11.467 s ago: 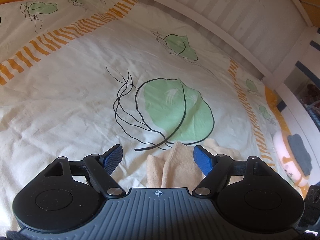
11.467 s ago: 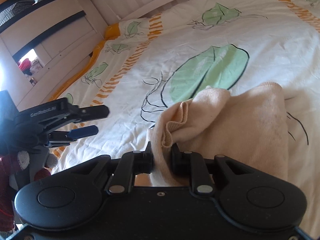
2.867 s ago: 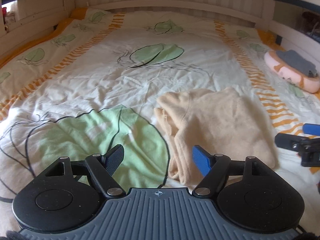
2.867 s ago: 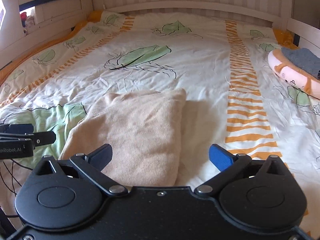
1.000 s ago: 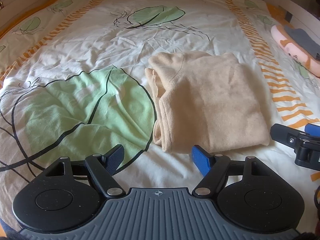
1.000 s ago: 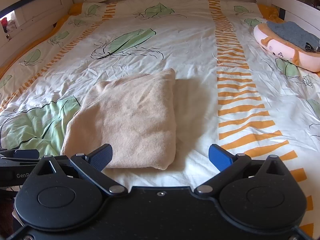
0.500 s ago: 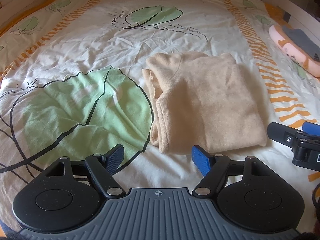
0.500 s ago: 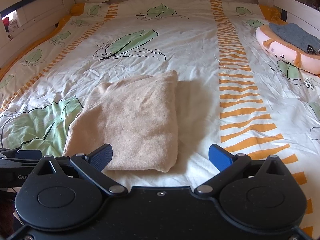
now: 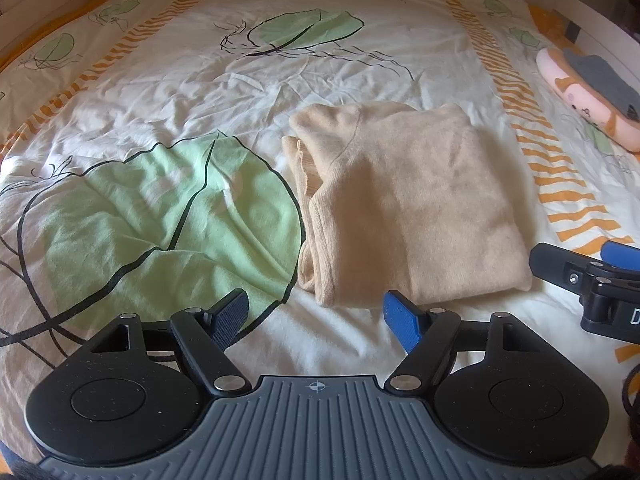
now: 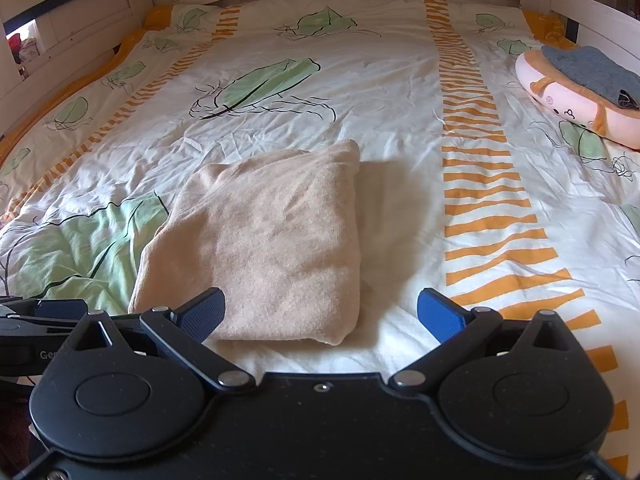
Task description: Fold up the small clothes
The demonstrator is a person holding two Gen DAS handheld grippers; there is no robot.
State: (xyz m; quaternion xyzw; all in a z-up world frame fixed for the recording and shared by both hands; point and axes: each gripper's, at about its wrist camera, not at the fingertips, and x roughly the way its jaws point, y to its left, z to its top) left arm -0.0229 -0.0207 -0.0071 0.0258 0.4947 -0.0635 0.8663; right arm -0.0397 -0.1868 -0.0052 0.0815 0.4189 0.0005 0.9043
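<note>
A beige knitted garment (image 9: 408, 200) lies folded into a rough rectangle on the bed cover, its layered edges along its left side. In the right wrist view the same garment (image 10: 272, 240) sits just ahead of the jaws, left of centre. My left gripper (image 9: 318, 318) hovers open over the sheet near the garment's front left corner, nothing between its blue pads. My right gripper (image 10: 320, 312) is open too, its left pad over the garment's front edge, with no grip on it. Each gripper shows at the edge of the other's view.
The white bed cover (image 10: 384, 92) has green leaf prints and orange striped bands. A pink plush cushion (image 10: 568, 104) with a folded grey garment (image 10: 592, 68) on it lies at the right edge. White wooden rails (image 10: 72, 12) enclose the bed at the far end and both sides.
Over the last second both grippers stay put and open. About three seconds ago both views looked flatter along the bed; now they tilt down at the garment. Earlier still, the right gripper was shut on it.
</note>
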